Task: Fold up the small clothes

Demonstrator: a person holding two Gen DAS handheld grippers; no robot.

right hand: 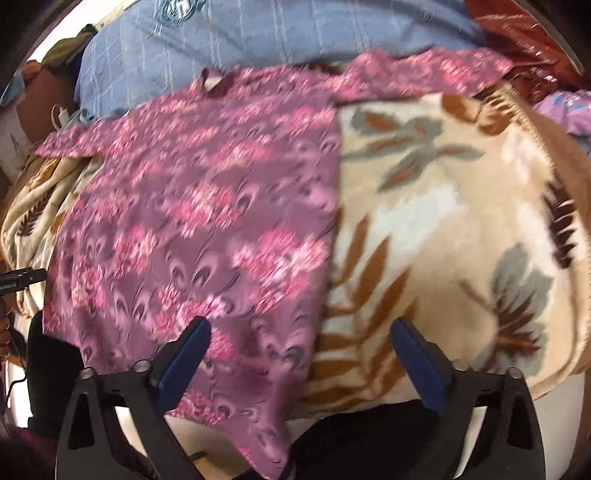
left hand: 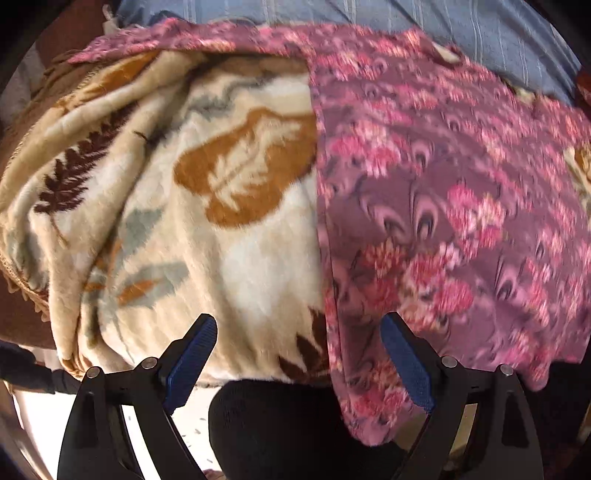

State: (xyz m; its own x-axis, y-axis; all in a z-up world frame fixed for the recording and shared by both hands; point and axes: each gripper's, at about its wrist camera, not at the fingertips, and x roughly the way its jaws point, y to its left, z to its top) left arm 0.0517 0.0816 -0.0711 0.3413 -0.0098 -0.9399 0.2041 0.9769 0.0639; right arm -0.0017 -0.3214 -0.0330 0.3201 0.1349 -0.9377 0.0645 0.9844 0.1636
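Note:
A purple garment with pink flowers (left hand: 424, 184) lies spread flat on a cream blanket with brown and grey leaves (left hand: 221, 221). Its lower hem hangs over the blanket's near edge. My left gripper (left hand: 299, 321) hovers open over the garment's left side edge near the hem, with nothing between its blue pads. The right wrist view shows the same garment (right hand: 203, 203) on the left and the blanket (right hand: 443, 221) on the right. My right gripper (right hand: 301, 325) is open above the garment's right side edge near the hem, holding nothing.
Blue striped bedding (right hand: 258, 33) lies behind the garment, with dark red cloth (right hand: 517, 26) at the far right. The person's dark clothing (left hand: 277, 424) fills the space below the blanket's near edge. A brown blanket border (left hand: 22, 321) runs along the left.

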